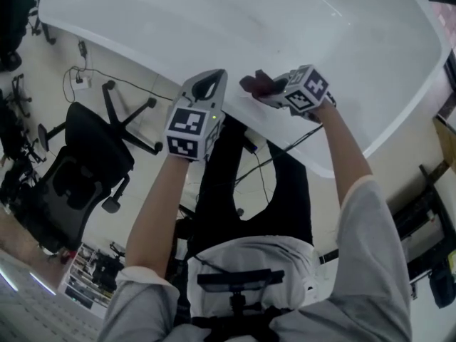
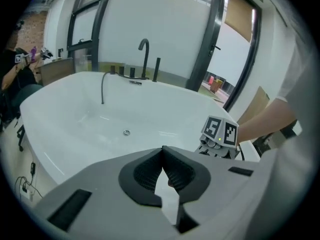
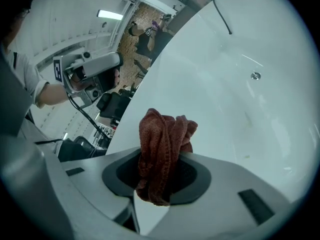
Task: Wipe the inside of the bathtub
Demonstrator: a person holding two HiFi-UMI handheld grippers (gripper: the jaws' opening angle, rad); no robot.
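The white bathtub (image 1: 271,20) fills the top of the head view, and its drain (image 2: 126,132) shows in the basin. My right gripper (image 1: 269,88) hangs over the tub's near rim, shut on a dark red cloth (image 1: 258,84). In the right gripper view the bunched cloth (image 3: 162,144) sticks up out of the jaws of that gripper (image 3: 161,170), above the tub's inner wall (image 3: 235,99). My left gripper (image 1: 209,85) is just left of it at the rim, shut with nothing held; its tips (image 2: 162,153) meet.
A black office chair (image 1: 78,169) and floor cables (image 1: 80,81) lie left of the tub. A black faucet (image 2: 144,49) stands on the far rim before tall windows. A person (image 3: 146,38) stands in the far background.
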